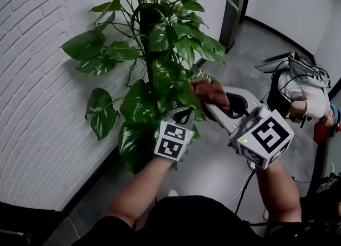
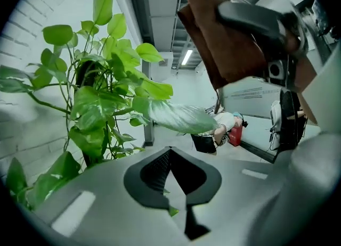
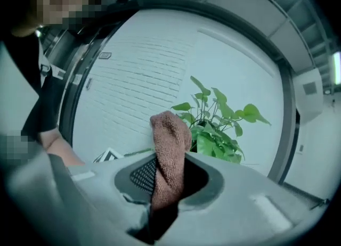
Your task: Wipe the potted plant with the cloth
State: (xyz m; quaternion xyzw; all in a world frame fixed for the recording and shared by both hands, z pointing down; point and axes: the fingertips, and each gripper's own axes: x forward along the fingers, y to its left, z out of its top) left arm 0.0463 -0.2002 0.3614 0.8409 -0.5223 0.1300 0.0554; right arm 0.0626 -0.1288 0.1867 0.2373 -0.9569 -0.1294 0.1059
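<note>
The potted plant (image 1: 160, 42) with broad green leaves stands against a white brick wall; it also shows in the left gripper view (image 2: 101, 96) and the right gripper view (image 3: 218, 128). My right gripper (image 1: 212, 102) is shut on a brown cloth (image 1: 209, 89) that rests against the leaves at mid height. In its own view the cloth (image 3: 170, 133) stands up between the jaws of that gripper (image 3: 168, 178). My left gripper (image 1: 184, 114) sits just left of it among the lower leaves. Its jaws (image 2: 173, 178) meet on a sliver of green leaf. The cloth (image 2: 224, 37) hangs above it.
The brick wall (image 1: 32, 80) runs along the left. A person (image 1: 306, 98) sits low on the floor at the right, beside a red object (image 1: 321, 130). A cable (image 1: 242, 186) trails on the grey floor under my right arm.
</note>
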